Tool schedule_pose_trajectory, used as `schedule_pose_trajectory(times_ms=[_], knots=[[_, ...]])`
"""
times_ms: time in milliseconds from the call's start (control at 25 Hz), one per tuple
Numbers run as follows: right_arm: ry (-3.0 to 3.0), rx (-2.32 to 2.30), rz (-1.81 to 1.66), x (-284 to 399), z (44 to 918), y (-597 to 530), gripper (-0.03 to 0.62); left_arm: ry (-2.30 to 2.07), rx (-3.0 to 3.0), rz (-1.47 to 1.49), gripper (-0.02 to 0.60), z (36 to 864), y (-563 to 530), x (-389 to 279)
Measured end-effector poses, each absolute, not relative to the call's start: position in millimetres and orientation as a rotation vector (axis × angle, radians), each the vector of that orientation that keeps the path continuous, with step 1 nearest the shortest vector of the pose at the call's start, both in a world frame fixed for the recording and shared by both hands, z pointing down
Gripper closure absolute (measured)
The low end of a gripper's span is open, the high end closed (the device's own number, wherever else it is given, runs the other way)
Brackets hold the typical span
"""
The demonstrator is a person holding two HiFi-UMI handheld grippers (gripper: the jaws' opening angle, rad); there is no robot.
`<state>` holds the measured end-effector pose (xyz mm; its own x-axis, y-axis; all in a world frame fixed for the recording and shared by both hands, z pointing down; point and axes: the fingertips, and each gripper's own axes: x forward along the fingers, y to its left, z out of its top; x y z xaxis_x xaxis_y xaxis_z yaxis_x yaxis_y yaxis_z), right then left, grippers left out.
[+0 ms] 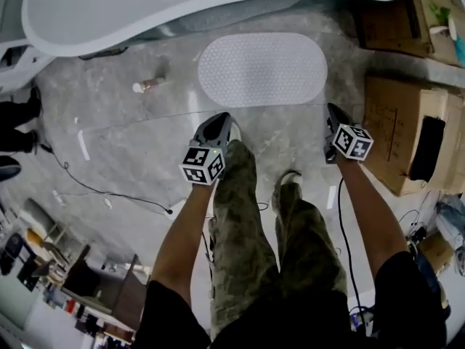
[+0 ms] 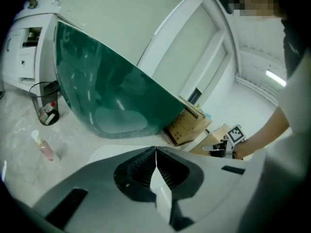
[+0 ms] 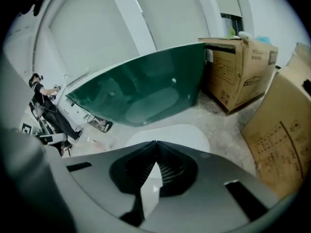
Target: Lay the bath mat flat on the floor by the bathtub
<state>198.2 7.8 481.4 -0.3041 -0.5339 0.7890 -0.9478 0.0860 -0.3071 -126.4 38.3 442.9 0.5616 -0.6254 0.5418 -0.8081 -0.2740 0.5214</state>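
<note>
A white oval bath mat (image 1: 262, 70) lies flat on the grey floor beside the bathtub (image 1: 182, 6); its edge also shows in the left gripper view (image 2: 104, 153) and the right gripper view (image 3: 170, 136). My left gripper (image 1: 221, 118) hangs shut and empty just short of the mat's near left end. Near the mat's right end my right gripper (image 1: 333, 111) is also shut with nothing in it. The tub's outer wall looks dark green in the left gripper view (image 2: 112, 96) and in the right gripper view (image 3: 146, 89). Both grippers' jaws meet in a closed seam, left gripper (image 2: 156, 150) and right gripper (image 3: 155, 143).
Cardboard boxes (image 1: 407, 133) stand at the right, with more behind (image 1: 396, 20). A small bottle (image 1: 149, 85) lies on the floor left of the mat. A thin cable (image 1: 94, 187) runs across the floor. A person's dark shoes (image 1: 18, 133) are at the far left.
</note>
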Motion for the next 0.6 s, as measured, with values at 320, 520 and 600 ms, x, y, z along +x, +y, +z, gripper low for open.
schedule_pose_trajectory(times_ms=[320,520,600], knots=[[-1.761,1.671,1.180,228.6,316.5,10.8,0.572,-1.203,1.905,0.135,0.561,298.2,28.6,-159.4],[-1.786,1.681,1.067,220.1,214.8,-1.6,0.572,-1.181,1.923,0.006,0.561,205.7,8.8,-182.8],[-1.802,1.651,1.009,208.3,179.0,-4.1,0.572,-1.155,1.985,0.003,0.561,169.7,2.8,-189.5]])
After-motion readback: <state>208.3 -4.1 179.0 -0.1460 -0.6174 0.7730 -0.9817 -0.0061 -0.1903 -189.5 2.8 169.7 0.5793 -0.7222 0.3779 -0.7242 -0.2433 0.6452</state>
